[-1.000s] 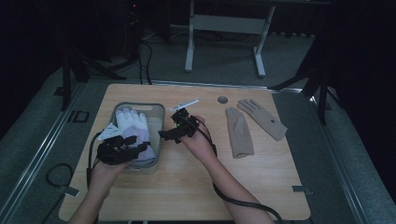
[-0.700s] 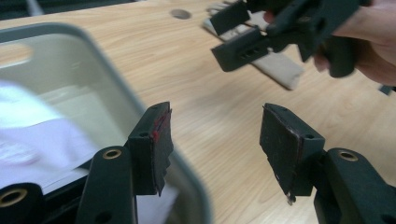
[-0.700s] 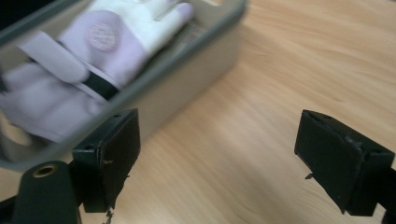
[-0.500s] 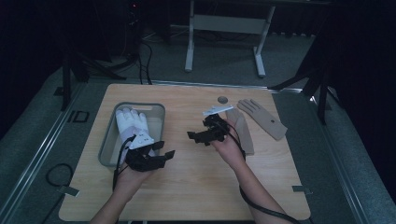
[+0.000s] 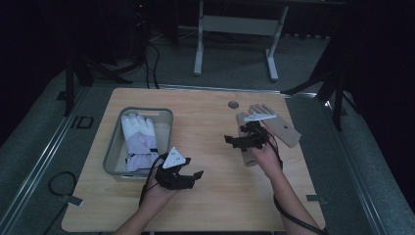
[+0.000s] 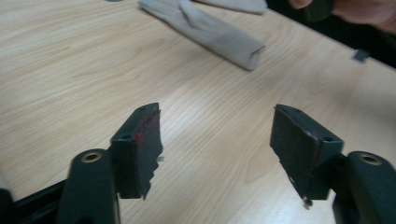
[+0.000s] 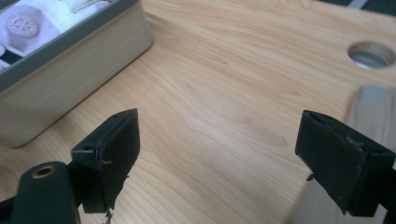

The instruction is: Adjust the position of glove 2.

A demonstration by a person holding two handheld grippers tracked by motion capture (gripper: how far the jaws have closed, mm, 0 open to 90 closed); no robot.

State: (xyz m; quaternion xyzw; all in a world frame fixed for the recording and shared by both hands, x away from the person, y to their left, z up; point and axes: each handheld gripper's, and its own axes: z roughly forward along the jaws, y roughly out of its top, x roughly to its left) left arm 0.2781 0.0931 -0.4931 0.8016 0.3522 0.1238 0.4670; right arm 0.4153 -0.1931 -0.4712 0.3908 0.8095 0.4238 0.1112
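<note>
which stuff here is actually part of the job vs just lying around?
Likely in the job:
- grey tray holding white gloves
- beige gloves on the table
- left hand-held gripper, open
- right hand-held gripper, open

Just there:
- table's cable hole
- metal stand behind
- floor cables

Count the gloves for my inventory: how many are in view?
3, possibly more. One white glove lies in the grey bin at left; more may hide beneath it. Two beige gloves lie on the table at right: one flat, one partly under the right tool.

High view overlooks the table (image 5: 220, 196); gripper views skim it closely.
</note>
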